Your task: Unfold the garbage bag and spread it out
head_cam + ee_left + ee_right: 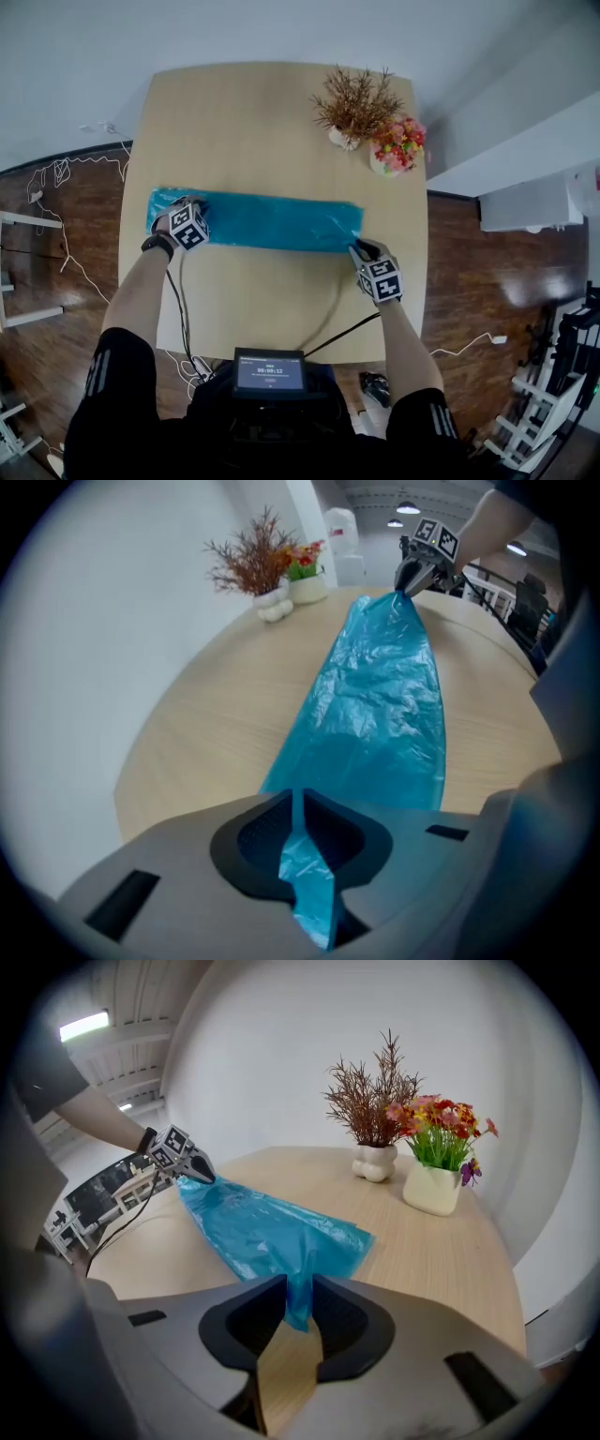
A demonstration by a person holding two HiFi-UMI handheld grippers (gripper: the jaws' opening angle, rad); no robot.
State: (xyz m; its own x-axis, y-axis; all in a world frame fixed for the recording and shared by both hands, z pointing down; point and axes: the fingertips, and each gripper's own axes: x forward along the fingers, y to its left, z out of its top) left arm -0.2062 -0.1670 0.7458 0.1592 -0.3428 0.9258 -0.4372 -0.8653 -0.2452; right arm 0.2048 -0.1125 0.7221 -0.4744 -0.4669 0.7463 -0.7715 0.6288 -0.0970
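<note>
The garbage bag (272,222), blue and crinkled, lies as a long flat strip across the middle of the wooden table (244,122), running from the person's left to their right. The left gripper (192,202) sits at the strip's left end; in the left gripper view its jaws are closed tight on a fold of the blue plastic (380,696), which runs on between them. The right gripper (357,247) is at the strip's right near corner. In the right gripper view that corner (272,1232) rises off the table and fills the narrow gap at the jaw tips, so the jaws are pinching it, while further back between them bare table shows. From the left gripper view, the far end of the strip is drawn up into a peak at the right gripper. Behind the strip, at the far right of the table, stand a vase of dry brown twigs (354,105) and a pot of bright flowers (398,145), well apart from the plastic.
</note>
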